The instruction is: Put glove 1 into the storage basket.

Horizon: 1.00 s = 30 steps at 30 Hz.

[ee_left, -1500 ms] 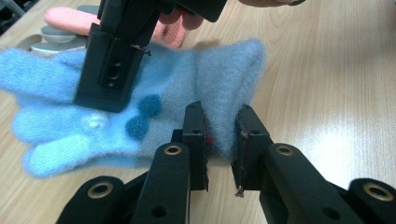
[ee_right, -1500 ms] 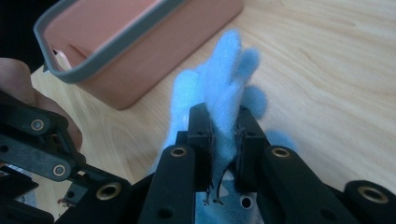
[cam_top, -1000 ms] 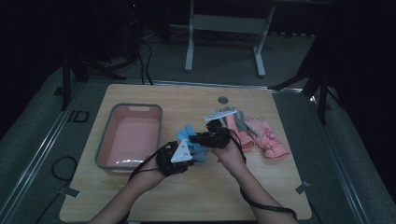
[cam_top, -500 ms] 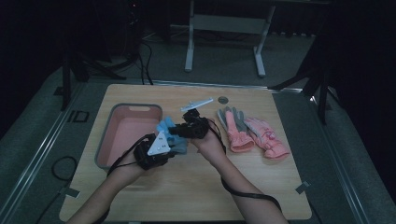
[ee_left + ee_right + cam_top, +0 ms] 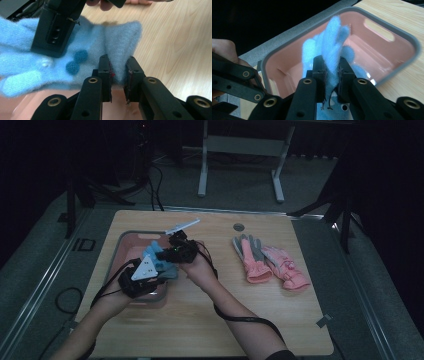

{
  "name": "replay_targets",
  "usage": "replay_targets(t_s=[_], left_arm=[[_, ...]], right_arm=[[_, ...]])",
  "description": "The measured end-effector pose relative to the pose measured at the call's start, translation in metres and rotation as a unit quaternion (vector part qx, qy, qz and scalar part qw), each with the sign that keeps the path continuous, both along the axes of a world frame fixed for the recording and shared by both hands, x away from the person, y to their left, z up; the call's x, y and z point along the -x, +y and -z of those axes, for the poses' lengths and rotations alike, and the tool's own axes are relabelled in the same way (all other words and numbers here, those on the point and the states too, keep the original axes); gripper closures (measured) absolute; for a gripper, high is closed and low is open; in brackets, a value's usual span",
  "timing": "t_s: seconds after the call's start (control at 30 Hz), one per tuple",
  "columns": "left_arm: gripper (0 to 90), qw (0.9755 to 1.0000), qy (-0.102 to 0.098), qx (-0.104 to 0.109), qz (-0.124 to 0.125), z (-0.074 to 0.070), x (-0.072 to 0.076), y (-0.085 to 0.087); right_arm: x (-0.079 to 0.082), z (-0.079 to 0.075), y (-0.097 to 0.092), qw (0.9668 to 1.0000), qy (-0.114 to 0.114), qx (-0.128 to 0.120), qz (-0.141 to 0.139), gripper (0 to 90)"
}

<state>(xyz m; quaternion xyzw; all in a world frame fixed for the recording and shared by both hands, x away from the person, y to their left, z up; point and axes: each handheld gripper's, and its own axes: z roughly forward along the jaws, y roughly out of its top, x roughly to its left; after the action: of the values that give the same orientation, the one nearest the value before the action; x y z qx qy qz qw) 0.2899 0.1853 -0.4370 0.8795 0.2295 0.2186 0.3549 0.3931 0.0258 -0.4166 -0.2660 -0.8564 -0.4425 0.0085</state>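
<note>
A fluffy light-blue glove (image 5: 154,255) hangs between both grippers over the right part of a pink tub (image 5: 121,245) with a grey rim. My left gripper (image 5: 118,60) is shut on the glove's (image 5: 50,57) cuff edge. In the high view the left gripper (image 5: 161,268) sits just right of its grey plate. My right gripper (image 5: 331,61) is shut on the same glove (image 5: 334,35), whose fingers point up above the tub (image 5: 387,27). In the high view the right gripper (image 5: 169,254) is above the tub's right rim.
Two more gloves lie on the right half of the wooden table (image 5: 225,320): a pink-and-grey one (image 5: 252,257) and a pink one (image 5: 285,267). A small round hole (image 5: 239,227) sits near the table's far edge. Cables trail from both grippers.
Both grippers have carried the blue glove leftward from the middle of the table to above the pink tub. The pink gloves have not moved.
</note>
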Motion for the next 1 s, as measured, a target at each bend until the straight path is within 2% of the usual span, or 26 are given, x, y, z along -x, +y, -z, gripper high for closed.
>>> replay_targets(t_s=[0.2, 0.27, 0.4, 0.43, 0.5, 0.6, 0.63, 0.8, 0.83, 1.0], left_arm=[[78.4, 0.9999, 0.01, 0.002, -0.013, 0.005, 0.001, 0.021], [78.4, 0.9997, 0.015, 0.0, -0.019, 0.009, 0.0, 0.032], [78.4, 0.9998, 0.011, 0.0, -0.016, 0.013, -0.001, 0.044], [78.4, 0.9997, 0.019, 0.0, -0.017, 0.015, -0.004, 0.049], [78.4, 0.9996, 0.021, -0.004, -0.017, 0.017, -0.005, 0.05], [78.5, 0.9987, 0.047, -0.015, -0.011, 0.024, -0.014, 0.053], [78.4, 0.9985, 0.051, -0.017, -0.01, 0.026, -0.015, 0.053], [78.4, 0.9966, 0.072, -0.04, -0.004, 0.034, -0.024, 0.049], [78.4, 0.9966, 0.072, -0.04, -0.004, 0.034, -0.024, 0.049], [78.4, 0.994, 0.087, -0.067, -0.003, 0.041, -0.038, 0.043]], right_arm=[[-0.001, 0.006, 0.023, 0.9999, 0.006, -0.002, -0.008, 80.3], [-0.002, 0.01, 0.038, 0.9998, 0.01, 0.0, -0.016, 80.3], [-0.004, 0.013, 0.048, 0.9998, 0.007, 0.002, -0.019, 80.3], [-0.007, 0.017, 0.053, 0.9998, 0.01, 0.002, -0.018, 80.3], [-0.009, 0.022, 0.055, 0.9998, 0.016, 0.004, -0.015, 80.3], [-0.013, 0.031, 0.057, 0.9997, 0.022, 0.007, -0.009, 80.3], [-0.014, 0.035, 0.058, 0.9996, 0.028, 0.008, -0.008, 80.3], [-0.019, 0.047, 0.06, 0.9993, 0.027, 0.023, -0.008, 80.2], [-0.02, 0.05, 0.06, 0.9991, 0.031, 0.026, -0.008, 80.3], [-0.028, 0.059, 0.061, 0.9987, 0.039, 0.034, 0.0, 80.1]])
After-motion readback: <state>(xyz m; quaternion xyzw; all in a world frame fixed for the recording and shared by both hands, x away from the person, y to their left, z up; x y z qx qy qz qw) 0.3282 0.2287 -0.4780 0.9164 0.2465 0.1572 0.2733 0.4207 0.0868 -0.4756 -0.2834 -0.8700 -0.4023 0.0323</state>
